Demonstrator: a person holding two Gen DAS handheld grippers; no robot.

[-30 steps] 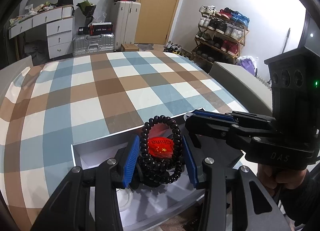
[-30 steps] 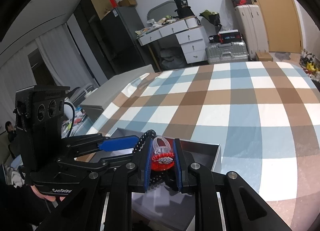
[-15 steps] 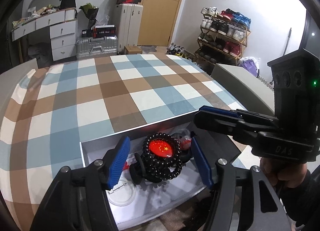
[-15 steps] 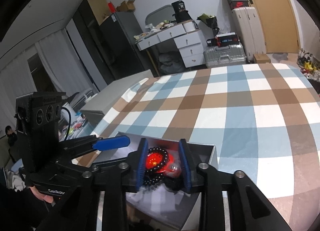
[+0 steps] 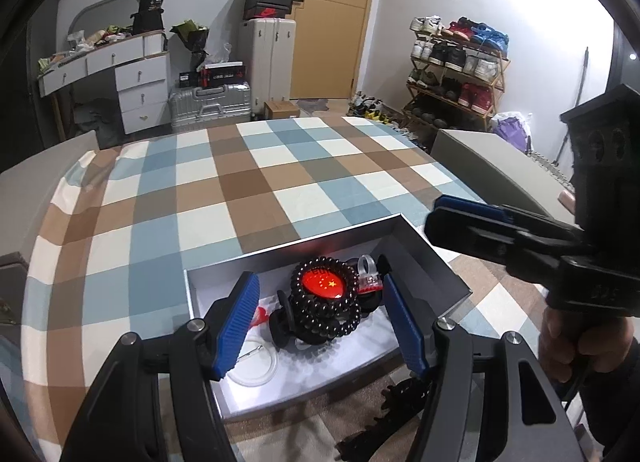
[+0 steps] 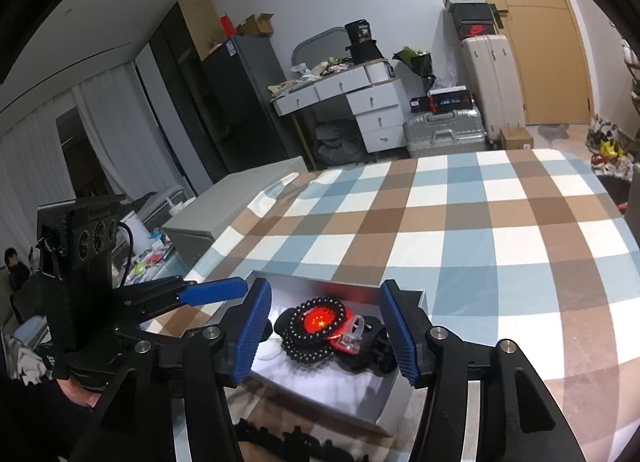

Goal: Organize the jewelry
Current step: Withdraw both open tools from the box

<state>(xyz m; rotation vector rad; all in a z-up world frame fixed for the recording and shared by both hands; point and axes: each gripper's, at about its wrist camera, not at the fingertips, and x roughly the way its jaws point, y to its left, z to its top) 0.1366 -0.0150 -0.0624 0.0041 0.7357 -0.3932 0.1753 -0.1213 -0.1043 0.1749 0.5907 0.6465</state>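
A grey box [image 5: 296, 246] with a white lining stands on the checked cloth. In it lie a black bead bracelet [image 5: 324, 318], coiled around a red badge [image 5: 323, 285], and a clear ring with a red base [image 5: 368, 278]. My left gripper [image 5: 320, 280] hovers over the bracelet with its jaws opening, and the pads touch nothing. My right gripper [image 6: 326, 288] hangs above the same pile, jaws opening too, well apart from the ring [image 6: 352, 332] and the bracelet [image 6: 308, 342]. It reaches in from the right in the left wrist view.
A clear round hoop [image 5: 256, 366] and a black clip lie in the box's left part. A black toothed hair piece [image 5: 400, 394] rests on the cloth just in front of the box. A person's hand [image 5: 568, 334] holds the right gripper. Checked cloth [image 6: 480, 230] stretches beyond.
The left jaws widened and let go of the bead bracelet, which now lies in the box. The right jaws parted and dropped the clear ring beside it; that gripper drew back slightly upward.
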